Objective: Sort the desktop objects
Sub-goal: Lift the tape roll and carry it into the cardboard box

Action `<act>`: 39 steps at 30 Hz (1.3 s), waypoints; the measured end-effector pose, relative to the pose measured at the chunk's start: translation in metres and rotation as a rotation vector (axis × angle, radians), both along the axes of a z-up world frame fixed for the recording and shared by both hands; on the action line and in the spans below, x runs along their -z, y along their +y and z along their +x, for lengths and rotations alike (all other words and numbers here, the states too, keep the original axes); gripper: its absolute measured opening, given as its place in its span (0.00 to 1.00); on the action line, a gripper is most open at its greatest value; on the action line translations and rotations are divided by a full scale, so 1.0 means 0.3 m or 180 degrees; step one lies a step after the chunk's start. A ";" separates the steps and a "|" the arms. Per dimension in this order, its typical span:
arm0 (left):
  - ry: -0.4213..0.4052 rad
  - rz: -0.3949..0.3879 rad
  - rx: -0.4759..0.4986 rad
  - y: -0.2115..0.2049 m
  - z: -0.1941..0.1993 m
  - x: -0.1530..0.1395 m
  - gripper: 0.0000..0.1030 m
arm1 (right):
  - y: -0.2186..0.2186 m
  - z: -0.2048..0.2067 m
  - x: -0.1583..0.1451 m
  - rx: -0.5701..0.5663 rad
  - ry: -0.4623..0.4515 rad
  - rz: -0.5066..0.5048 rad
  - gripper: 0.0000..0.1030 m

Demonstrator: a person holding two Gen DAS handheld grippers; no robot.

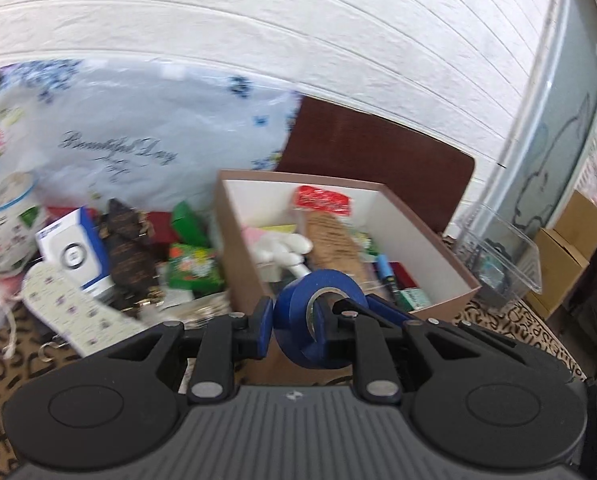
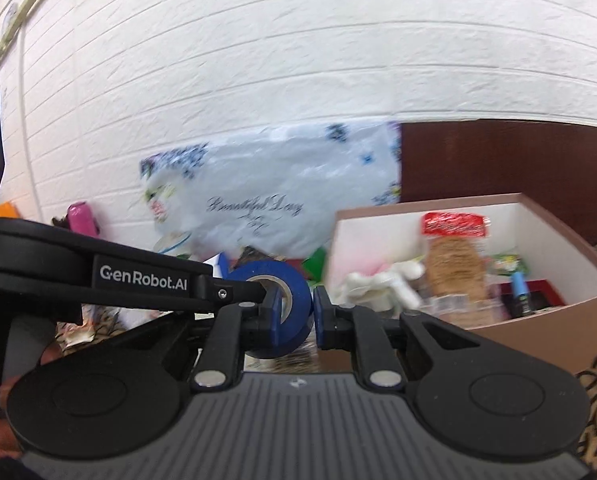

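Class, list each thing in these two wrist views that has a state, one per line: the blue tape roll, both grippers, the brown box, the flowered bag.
Blue tape roll: lifted, on edge, near the box.
Left gripper: shut on the roll's wall, one finger through its hole.
Right gripper: fingers flank the roll's wall; contact unclear.
Brown cardboard box: lid off, partly filled.
Flowered plastic bag: bulging, propped against the wall.
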State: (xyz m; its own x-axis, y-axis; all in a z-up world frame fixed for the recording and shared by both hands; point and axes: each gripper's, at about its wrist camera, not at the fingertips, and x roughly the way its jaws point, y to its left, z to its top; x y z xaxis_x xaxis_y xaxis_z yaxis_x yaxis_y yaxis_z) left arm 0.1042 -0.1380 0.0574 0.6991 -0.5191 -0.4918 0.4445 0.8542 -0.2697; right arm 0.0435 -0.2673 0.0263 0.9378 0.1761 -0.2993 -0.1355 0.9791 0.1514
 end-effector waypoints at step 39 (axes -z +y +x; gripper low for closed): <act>0.0283 0.0110 0.0506 -0.619 0.367 0.115 0.78 | -0.641 0.272 0.107 0.1007 0.0395 -0.0106 0.17</act>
State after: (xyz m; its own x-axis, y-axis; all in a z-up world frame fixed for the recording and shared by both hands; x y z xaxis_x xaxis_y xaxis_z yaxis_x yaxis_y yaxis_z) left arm 0.2143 -0.3236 0.0229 0.5626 -0.6013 -0.5674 0.5505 0.7845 -0.2856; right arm 0.1251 -0.4596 -0.0057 0.9004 -0.1296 -0.4153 0.1933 0.9744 0.1150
